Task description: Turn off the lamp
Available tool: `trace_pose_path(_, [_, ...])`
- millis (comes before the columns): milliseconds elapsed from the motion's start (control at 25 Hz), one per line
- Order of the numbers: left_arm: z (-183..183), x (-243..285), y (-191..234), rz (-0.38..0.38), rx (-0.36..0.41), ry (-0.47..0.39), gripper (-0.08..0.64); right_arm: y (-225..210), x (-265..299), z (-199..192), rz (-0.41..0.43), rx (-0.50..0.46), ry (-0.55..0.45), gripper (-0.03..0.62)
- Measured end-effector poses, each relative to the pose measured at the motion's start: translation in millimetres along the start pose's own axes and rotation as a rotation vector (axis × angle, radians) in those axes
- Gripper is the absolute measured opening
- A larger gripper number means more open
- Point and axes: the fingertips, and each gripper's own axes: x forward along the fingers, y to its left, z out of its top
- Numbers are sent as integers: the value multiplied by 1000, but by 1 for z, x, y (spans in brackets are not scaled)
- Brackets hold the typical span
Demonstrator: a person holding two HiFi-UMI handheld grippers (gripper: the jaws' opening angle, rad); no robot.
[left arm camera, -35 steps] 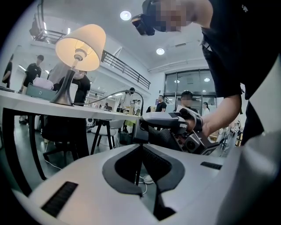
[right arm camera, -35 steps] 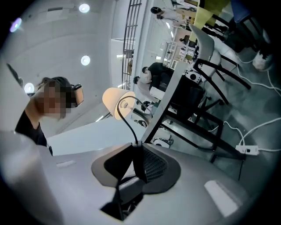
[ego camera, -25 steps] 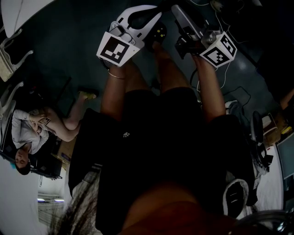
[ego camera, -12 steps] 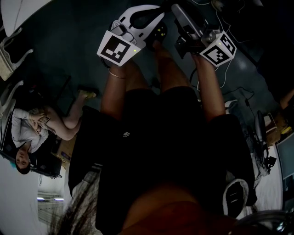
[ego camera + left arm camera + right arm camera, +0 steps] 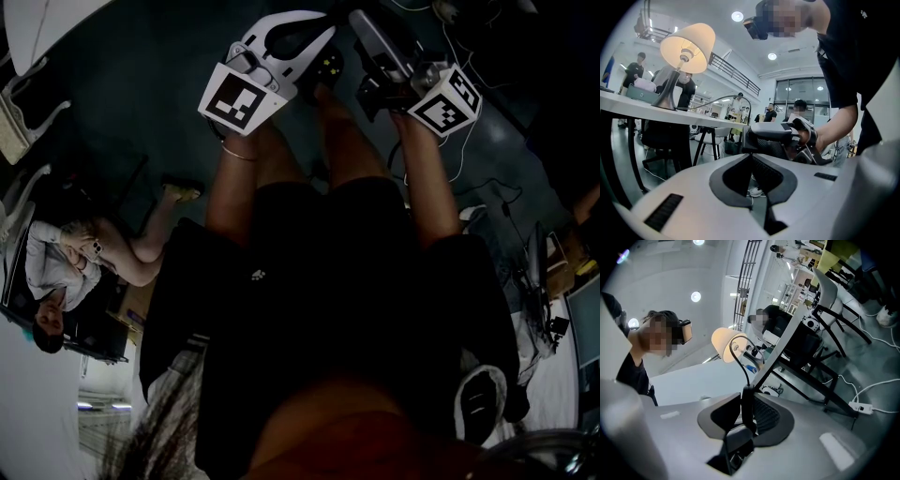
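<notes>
The lamp (image 5: 686, 42) stands lit on a white table (image 5: 628, 105), its cream shade glowing; the right gripper view shows the lamp (image 5: 724, 345) far off. Its black cord (image 5: 726, 99) arches over to my right gripper (image 5: 778, 140). In the right gripper view, my right gripper (image 5: 746, 397) is shut on the cord's black inline switch (image 5: 748, 411); its jaws have just been closing with the switch between them. My left gripper (image 5: 751, 157) is shut on nothing, just short of the right one. The head view shows the left gripper (image 5: 314, 33) and right gripper (image 5: 361, 23) side by side.
Black table legs (image 5: 811, 380) and a chair (image 5: 834, 301) stand beside the lamp table. A white power strip (image 5: 862, 406) with cables lies on the floor. Other people sit at desks behind; one seated person (image 5: 66, 262) is at my left.
</notes>
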Motion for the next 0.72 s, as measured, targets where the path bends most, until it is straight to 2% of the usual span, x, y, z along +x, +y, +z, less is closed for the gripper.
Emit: trace_pose_path(720, [-3,1,0,-5,-2,15,21,-2,0,-2,-14,7,2,75])
